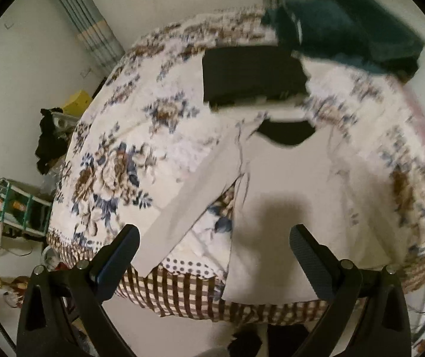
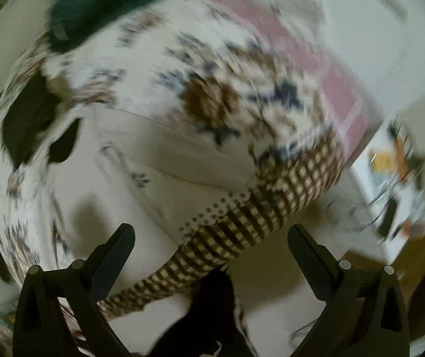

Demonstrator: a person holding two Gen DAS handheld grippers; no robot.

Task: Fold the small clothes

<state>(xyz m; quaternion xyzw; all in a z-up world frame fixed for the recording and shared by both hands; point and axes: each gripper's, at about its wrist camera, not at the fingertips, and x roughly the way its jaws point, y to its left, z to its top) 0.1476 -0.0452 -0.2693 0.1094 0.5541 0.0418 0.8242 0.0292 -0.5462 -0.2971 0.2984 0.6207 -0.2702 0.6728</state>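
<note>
A white T-shirt (image 1: pixel 289 184) with a dark neck opening lies spread flat on a floral bedspread (image 1: pixel 141 136), its hem at the near bed edge. Its left sleeve (image 1: pixel 194 196) lies out to the side. My left gripper (image 1: pixel 215 238) is open and empty, just above the shirt's lower part. A folded black garment (image 1: pixel 251 74) lies beyond the collar. A dark teal pile (image 1: pixel 349 26) lies farther back. In the blurred right wrist view the shirt (image 2: pixel 141 166) sits left of centre, and my right gripper (image 2: pixel 211 238) is open and empty over the bed's checkered edge (image 2: pixel 242 232).
Cluttered shelves and dark clothes (image 1: pixel 48 142) stand left of the bed. A yellow box (image 1: pixel 77 104) sits by the curtain. A pink sheet (image 2: pixel 310 59) shows at the bed's far side. A white table with small items (image 2: pixel 396 184) stands to the right.
</note>
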